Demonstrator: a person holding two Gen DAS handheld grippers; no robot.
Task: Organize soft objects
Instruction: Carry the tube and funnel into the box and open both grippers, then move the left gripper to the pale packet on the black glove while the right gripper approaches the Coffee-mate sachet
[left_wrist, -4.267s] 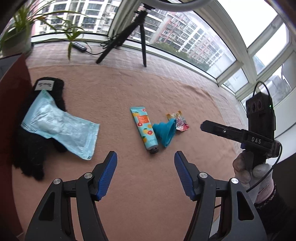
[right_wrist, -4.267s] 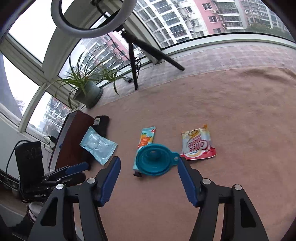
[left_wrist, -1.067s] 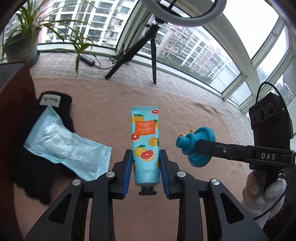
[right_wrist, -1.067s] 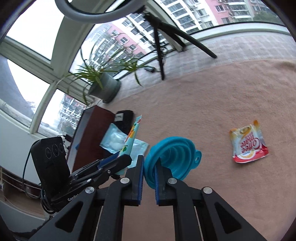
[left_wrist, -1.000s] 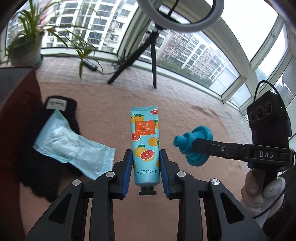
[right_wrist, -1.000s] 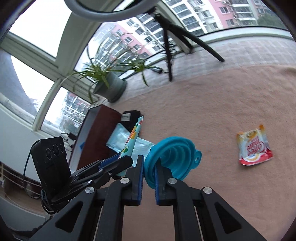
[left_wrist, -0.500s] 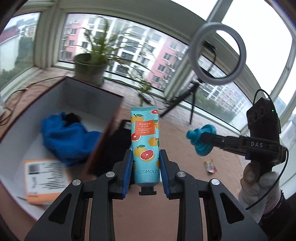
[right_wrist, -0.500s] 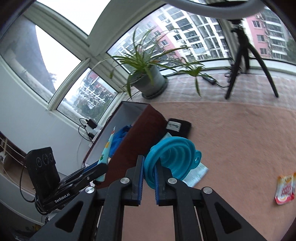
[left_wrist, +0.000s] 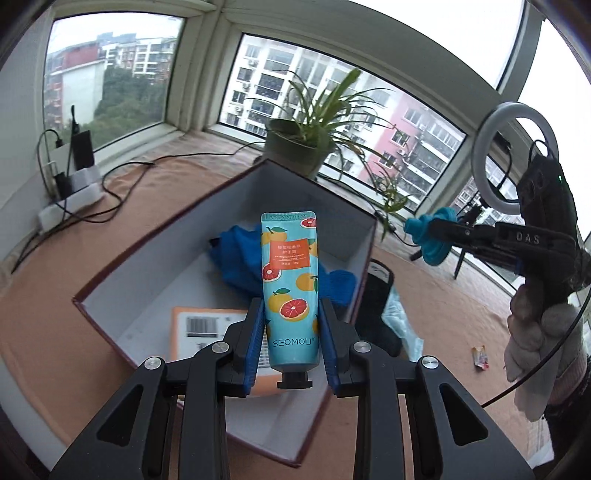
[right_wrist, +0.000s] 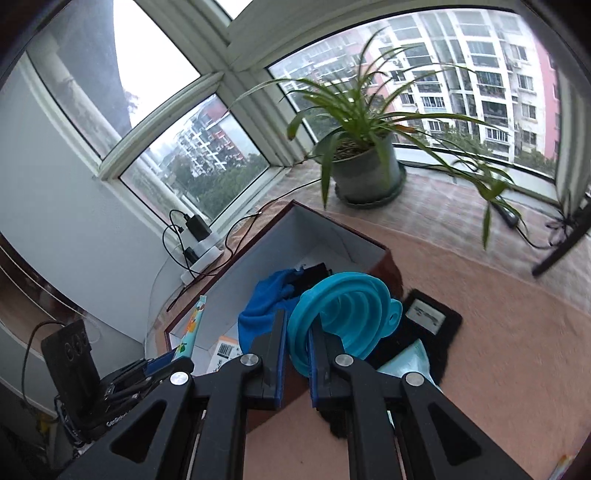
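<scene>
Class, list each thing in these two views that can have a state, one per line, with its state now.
Left gripper: shut on the hand cream tube.
Hand cream tube: capped, held off the surface, above the box.
Right gripper: shut on the funnel.
Funnel: expanded, gripped by its rim.
Box: open, holding a blue cloth and an orange packet.
Black glove: lying beside the box.

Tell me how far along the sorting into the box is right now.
Done: a blue cloth and an orange-edged labelled packet lie inside the box. In hand: the left gripper clamps the hand cream tube above the box; the right gripper grips the teal funnel. Left: the black glove, the light blue packet and a small sachet lie on the mat.
</scene>
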